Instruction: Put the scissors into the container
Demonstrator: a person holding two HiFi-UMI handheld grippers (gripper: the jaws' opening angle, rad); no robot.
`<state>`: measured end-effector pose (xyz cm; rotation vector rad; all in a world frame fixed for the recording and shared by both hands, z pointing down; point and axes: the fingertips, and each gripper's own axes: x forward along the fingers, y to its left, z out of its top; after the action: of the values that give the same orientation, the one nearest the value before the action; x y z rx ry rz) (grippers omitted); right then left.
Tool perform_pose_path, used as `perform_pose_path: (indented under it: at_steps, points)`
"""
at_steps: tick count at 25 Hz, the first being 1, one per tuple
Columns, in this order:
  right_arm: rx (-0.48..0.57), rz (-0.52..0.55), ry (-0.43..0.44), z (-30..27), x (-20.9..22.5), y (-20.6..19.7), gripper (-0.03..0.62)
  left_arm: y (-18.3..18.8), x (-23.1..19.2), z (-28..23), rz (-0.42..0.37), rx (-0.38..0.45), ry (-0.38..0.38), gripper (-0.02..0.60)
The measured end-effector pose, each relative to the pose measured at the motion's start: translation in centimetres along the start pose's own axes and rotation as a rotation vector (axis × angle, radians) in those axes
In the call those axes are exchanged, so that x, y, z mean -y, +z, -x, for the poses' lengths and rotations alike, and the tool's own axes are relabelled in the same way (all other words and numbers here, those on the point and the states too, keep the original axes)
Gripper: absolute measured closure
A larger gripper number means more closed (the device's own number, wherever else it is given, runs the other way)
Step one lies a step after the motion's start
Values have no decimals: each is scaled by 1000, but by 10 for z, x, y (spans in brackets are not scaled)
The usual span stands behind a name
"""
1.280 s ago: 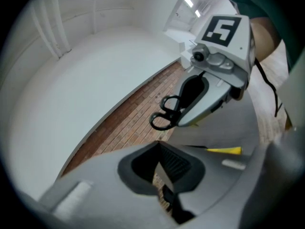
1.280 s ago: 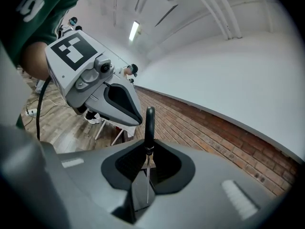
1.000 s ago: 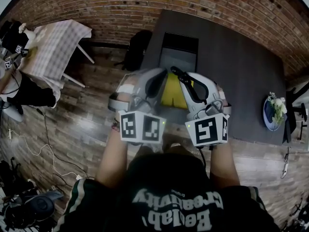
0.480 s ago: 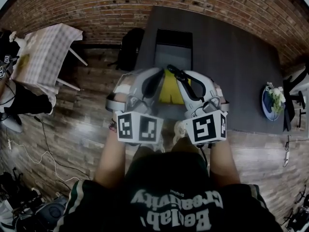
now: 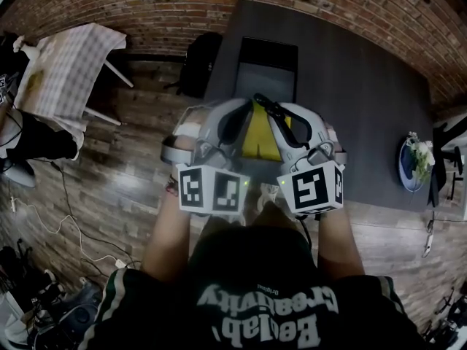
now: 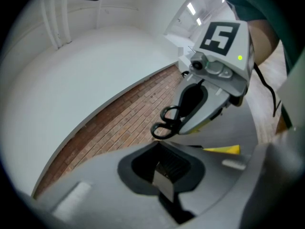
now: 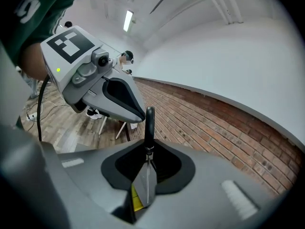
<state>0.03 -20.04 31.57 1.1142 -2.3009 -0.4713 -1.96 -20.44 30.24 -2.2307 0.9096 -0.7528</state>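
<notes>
Black-handled scissors [image 5: 268, 112] are clamped in my right gripper [image 5: 281, 126], which is shut on the blades [image 7: 147, 175]; the handles [image 7: 149, 120] stick out ahead of the jaws. From the left gripper view the handle loops [image 6: 167, 122] poke out of the right gripper [image 6: 187, 120]. My left gripper [image 5: 235, 122] hovers beside it, fingertips [image 6: 164, 184] together with nothing between them. Both hang over the near edge of a dark table [image 5: 350, 100]. A yellow object [image 5: 260, 135] lies under and between them, mostly hidden. A dark rectangular box [image 5: 268, 68] sits further back on the table.
A plate with flowers [image 5: 414, 165] stands at the table's right end. Left of the table are a black bag [image 5: 198, 64] and a small cloth-covered table [image 5: 66, 71] on the wooden floor. Cables [image 5: 51, 224] lie at lower left. A brick wall [image 5: 182, 13] runs behind.
Both grippers have sunk a little together, side by side. The scissors stay held in the right gripper.
</notes>
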Motion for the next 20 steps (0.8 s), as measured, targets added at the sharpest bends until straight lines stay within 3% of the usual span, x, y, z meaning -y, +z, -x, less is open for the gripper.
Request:
perform_pose_path:
  at_steps: [20]
  points:
    - [-73,-104,178,-58,-6,-63,543,-39,8,-49,65,-83,-26,579]
